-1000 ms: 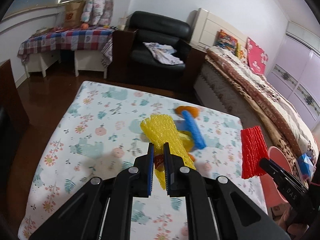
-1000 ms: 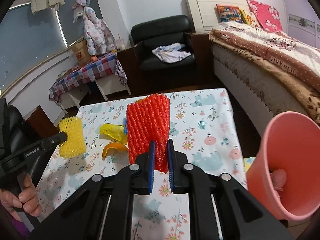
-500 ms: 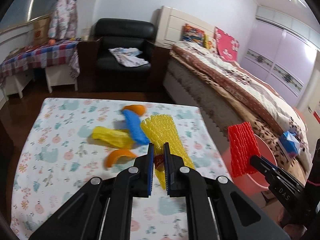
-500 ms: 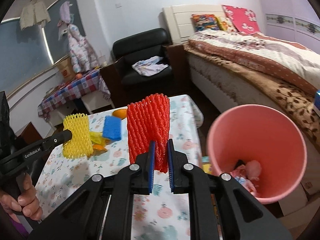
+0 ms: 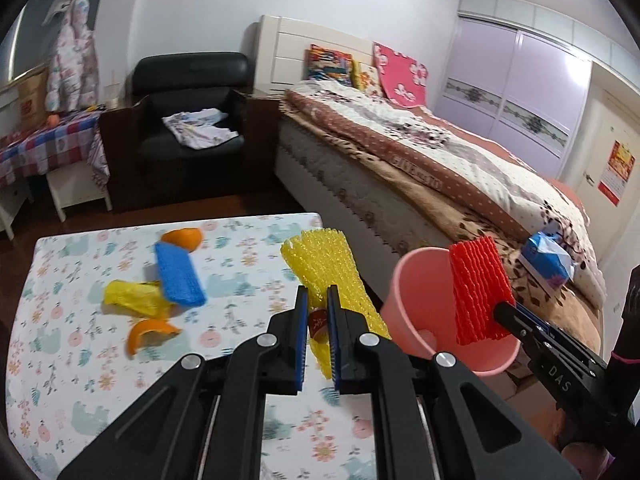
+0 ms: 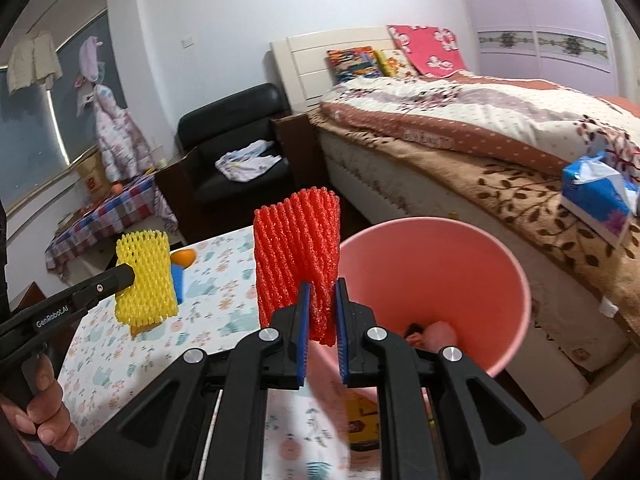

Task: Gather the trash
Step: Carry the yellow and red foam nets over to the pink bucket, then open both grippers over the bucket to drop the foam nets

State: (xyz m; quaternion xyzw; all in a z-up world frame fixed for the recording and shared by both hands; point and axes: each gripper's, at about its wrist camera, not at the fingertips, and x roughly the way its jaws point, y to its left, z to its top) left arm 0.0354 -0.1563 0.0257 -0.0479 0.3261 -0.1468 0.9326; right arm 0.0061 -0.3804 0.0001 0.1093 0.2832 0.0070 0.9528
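Two grippers angled downward, left gripper (image 5: pixel 317 312) clamping yellow foam net (image 5: pixel 328 268), right gripper (image 6: pixel 322 308) clamping red foam net (image 6: pixel 296 256)

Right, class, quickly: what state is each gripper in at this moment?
Left gripper: closed on the yellow foam net.
Right gripper: closed on the red foam net, by the pink bin.

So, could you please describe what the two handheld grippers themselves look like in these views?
Both the left gripper and the right gripper are matte black plastic linkages with silver round pivot bolts and two flat fingers lined with blue ribbed pads. One side bar carries white "GenRobot.AI" lettering; the other shows "DAS". No cables are visible.
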